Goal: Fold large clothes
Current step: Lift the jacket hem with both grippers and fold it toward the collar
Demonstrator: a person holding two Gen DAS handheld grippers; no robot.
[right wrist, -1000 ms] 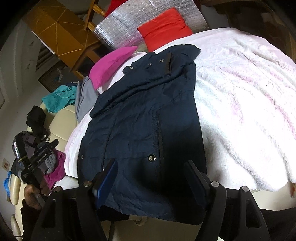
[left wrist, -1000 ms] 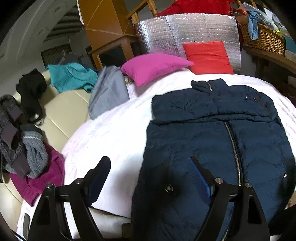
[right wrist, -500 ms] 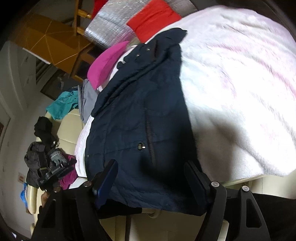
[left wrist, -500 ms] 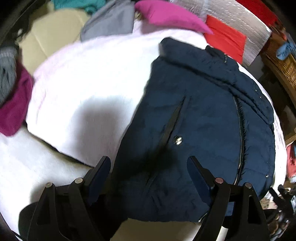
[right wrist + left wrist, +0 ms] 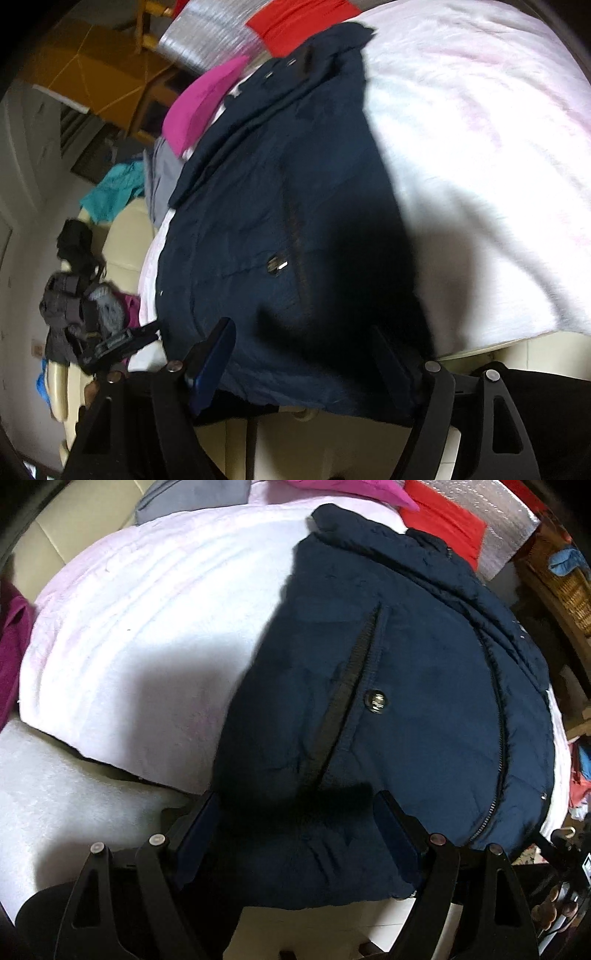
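Your jacket [image 5: 424, 709] is navy, padded and softly quilted, matte, with slight puckers along the seams. It lies flat, front up, on the blanket [image 5: 147, 627]. Its long axis runs from the hem nearest you up to the collar [image 5: 369, 528] at the far end, leaning a little rightward in the left view. A dark centre zip [image 5: 498, 709] curves down the length. A slanted pocket slit [image 5: 347, 701] with a ribbed dark edge sits beside a round metal snap [image 5: 376, 701]. More small snaps dot the collar flap in the right view. The hem hangs just over the blanket's near edge.

Your left gripper [image 5: 295, 834] stands wide open, blue pads either side of the hem's left corner, not pressing on it as far as the view shows. Your right gripper [image 5: 306, 365] is likewise spread wide over the hem's right part [image 5: 295, 258], nothing pinched.

The blanket is fleecy, white with faint pink, ridged in soft bands. Beyond the collar: a magenta pillow [image 5: 351, 487], a red pillow [image 5: 443, 520], crinkled silver foil [image 5: 509, 520]. A grey garment [image 5: 192, 494] lies at the far left. A wicker basket [image 5: 565, 587] stands off right.
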